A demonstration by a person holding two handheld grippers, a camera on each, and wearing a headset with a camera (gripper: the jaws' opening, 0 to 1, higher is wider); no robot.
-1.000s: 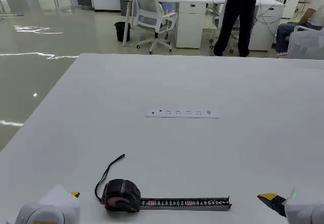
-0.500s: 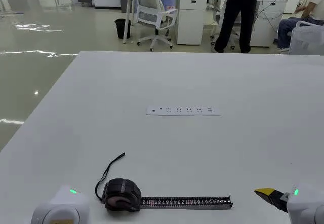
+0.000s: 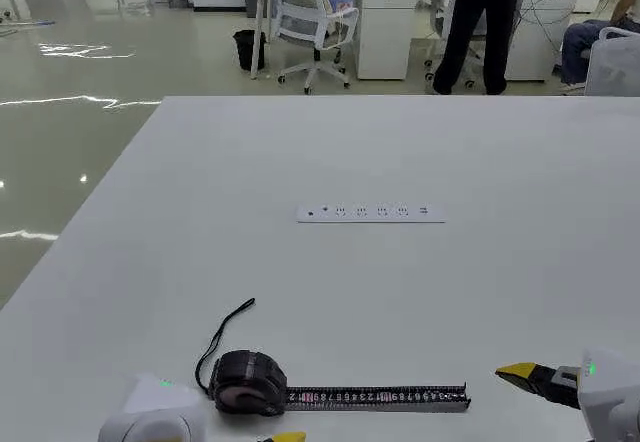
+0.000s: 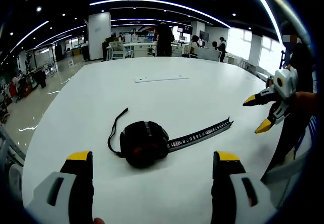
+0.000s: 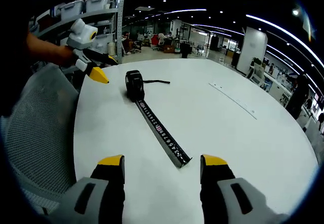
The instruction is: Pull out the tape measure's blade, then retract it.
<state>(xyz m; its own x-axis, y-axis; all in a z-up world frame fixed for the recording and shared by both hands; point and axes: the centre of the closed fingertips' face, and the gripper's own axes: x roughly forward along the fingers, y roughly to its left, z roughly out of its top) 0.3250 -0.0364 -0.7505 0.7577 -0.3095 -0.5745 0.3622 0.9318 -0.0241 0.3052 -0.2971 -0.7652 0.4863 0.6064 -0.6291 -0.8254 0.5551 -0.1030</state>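
Head view: case (image 3: 248, 382) flat on counter (image 3: 400, 292) near front edge, blade (image 3: 375, 396) drawn out rightward, lying flat | left hand-held gripper (image 4: 153, 156) spread, empty, facing case | right hand-held gripper (image 5: 162, 160) spread, empty, just short of blade tip (image 5: 181, 159) | judged best: clamp case firmly, pinch tip squarely, guide blade slowly to prevent whip.
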